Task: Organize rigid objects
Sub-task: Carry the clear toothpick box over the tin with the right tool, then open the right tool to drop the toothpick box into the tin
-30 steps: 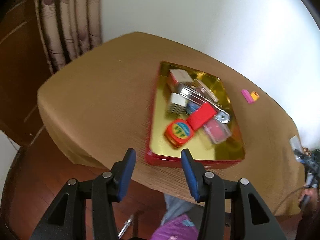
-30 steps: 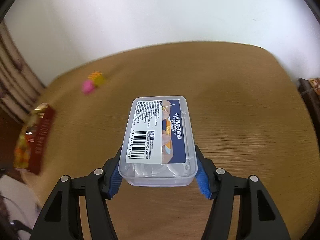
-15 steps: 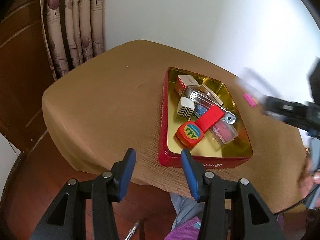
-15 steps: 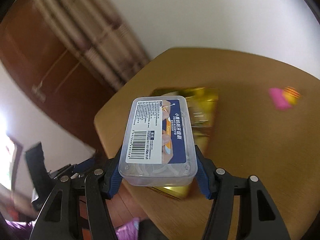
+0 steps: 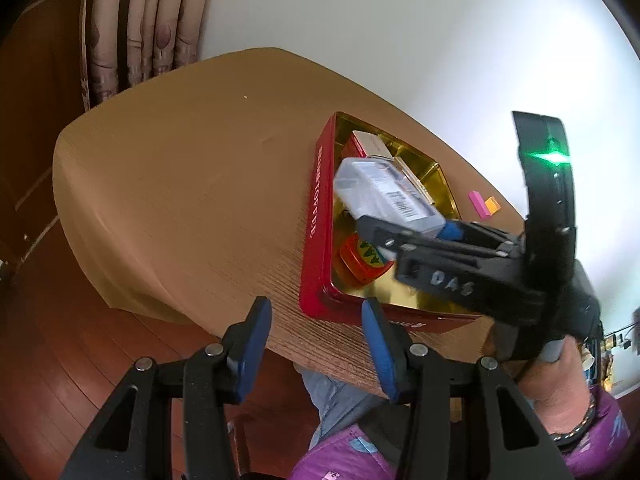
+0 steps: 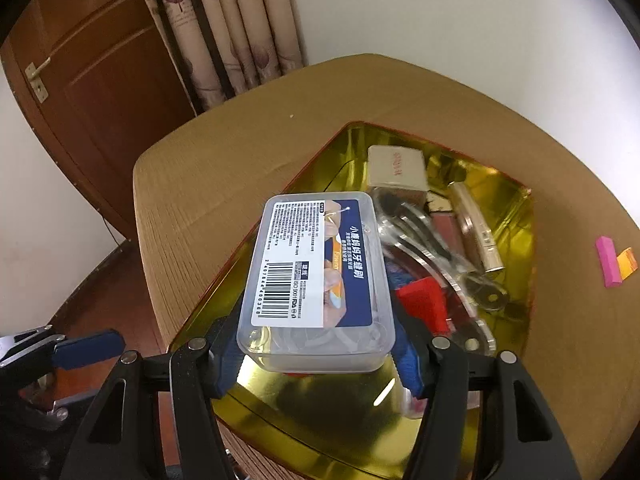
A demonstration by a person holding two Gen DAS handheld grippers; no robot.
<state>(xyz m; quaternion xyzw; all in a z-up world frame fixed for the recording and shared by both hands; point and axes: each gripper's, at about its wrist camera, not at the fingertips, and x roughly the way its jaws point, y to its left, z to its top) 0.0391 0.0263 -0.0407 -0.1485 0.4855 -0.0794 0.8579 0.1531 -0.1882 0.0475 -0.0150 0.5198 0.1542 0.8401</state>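
Observation:
My right gripper (image 6: 316, 356) is shut on a clear plastic box (image 6: 316, 276) with a blue and white label and holds it above the red tin tray (image 6: 516, 216) with a gold inside. In the left wrist view the same box (image 5: 384, 196) hangs over the tray (image 5: 316, 216), held by the right gripper (image 5: 404, 224). The tray holds a cream box (image 6: 396, 168), a gold tube (image 6: 478, 232), a red block (image 6: 424, 304) and an orange tape measure (image 5: 364, 260). My left gripper (image 5: 316, 348) is open and empty at the table's near edge.
The tray sits on a tan table (image 5: 192, 184). A pink block (image 6: 608, 262) and an orange block (image 6: 627, 263) lie on the table right of the tray. Curtains (image 6: 232, 28) and a wooden door (image 6: 100, 60) stand behind.
My right gripper has swung left with the clear box and now holds it over the tray. It has come into the left wrist view. The left gripper has stayed open.

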